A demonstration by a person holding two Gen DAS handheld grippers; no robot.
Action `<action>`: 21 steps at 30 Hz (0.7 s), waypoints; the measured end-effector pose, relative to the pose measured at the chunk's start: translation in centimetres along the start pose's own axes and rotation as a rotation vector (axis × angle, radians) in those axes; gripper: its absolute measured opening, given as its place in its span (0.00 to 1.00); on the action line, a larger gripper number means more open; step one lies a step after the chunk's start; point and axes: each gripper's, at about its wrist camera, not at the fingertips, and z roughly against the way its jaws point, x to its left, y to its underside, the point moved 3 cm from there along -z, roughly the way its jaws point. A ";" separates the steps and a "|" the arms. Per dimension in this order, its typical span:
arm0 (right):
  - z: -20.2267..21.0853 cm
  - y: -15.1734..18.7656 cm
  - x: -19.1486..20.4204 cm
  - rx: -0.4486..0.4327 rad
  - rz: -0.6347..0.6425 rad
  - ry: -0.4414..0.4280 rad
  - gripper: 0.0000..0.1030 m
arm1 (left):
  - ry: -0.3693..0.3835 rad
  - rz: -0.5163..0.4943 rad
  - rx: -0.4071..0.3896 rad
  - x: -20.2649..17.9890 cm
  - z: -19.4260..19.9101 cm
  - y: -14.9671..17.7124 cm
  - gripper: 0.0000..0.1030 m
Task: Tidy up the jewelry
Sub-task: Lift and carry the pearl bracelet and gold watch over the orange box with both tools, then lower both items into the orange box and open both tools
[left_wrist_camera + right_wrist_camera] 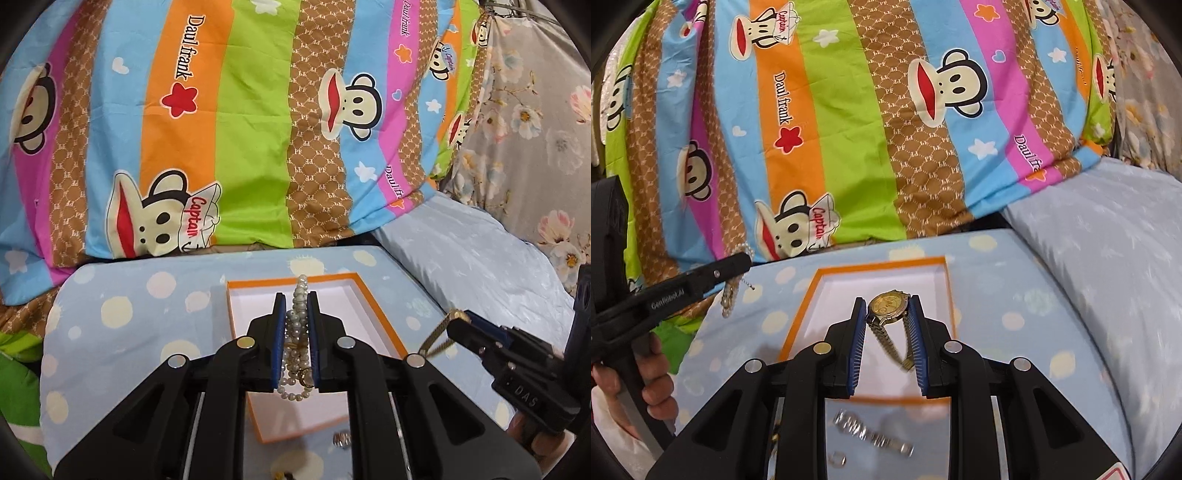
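My left gripper [297,295] is shut on a pearl necklace [300,332], whose strands hang between the blue pads above the open orange box [384,328] with a white inside. My right gripper [886,301] is shut on a gold wristwatch [888,304], its band dangling above the same box [798,321]. In the left wrist view the right gripper [456,319] comes in from the right with the gold band [437,338] hanging. In the right wrist view the left gripper [742,260] comes in from the left with pearls [729,295] hanging.
The box sits on a light blue dotted cushion [129,314]. A silver bracelet [871,435] and a small ring [838,459] lie on the cushion before the box. A striped cartoon quilt [221,129] rises behind. A pale blue pillow [1108,258] lies to the right.
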 end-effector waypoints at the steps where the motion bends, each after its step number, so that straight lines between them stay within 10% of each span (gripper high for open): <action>1: -0.7 -0.6 -0.1 -0.001 -0.002 -0.001 0.21 | -0.011 -0.010 -0.002 0.1 -0.6 -0.3 0.10; 21: -17.3 -1.2 -3.0 0.236 -0.042 0.000 0.22 | -0.068 0.020 0.162 2.8 -15.3 -0.1 0.12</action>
